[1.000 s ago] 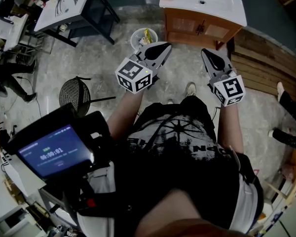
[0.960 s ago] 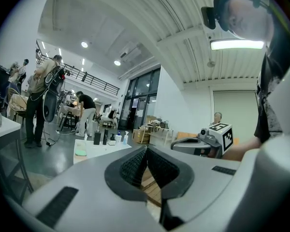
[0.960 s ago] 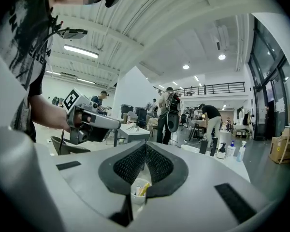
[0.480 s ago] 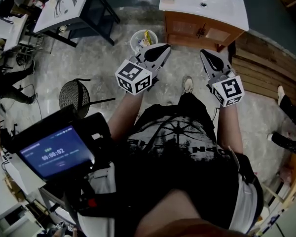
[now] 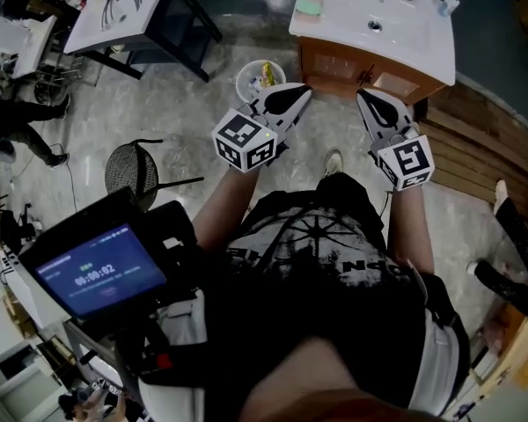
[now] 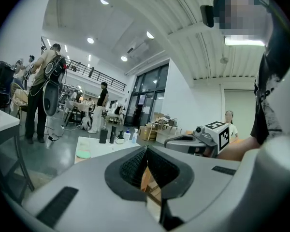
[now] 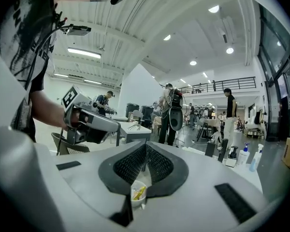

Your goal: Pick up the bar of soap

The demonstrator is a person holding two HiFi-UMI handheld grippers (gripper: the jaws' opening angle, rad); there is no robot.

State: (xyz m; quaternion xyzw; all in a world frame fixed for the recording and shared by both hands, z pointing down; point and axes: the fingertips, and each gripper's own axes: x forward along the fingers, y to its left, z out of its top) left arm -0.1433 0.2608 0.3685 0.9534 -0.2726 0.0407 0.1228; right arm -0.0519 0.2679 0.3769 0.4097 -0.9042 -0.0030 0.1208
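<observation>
Approach: left hand-held gripper (image 5: 304,91) and right hand-held gripper (image 5: 364,97) closed, empty, aimed toward desk (image 5: 405,38) bearing probable green soap (image 5: 310,6), well apart.

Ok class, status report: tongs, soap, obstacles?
Both shut, empty: left tongs, right tongs. Green bar, likely soap, on counter ahead, untouched. Bin on floor nearby.

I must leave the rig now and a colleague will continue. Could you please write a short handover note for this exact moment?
Left gripper: jaws shut, empty.
Right gripper: jaws shut, empty.
Both are held in front of the body and point toward the wooden cabinet.
Things: a pale green piece, probably the soap, lies at the left end of the white countertop, beyond both grippers.
Done: nothing is gripped.
Left: step closer, open one gripper's jaws, pick up the soap.
</observation>
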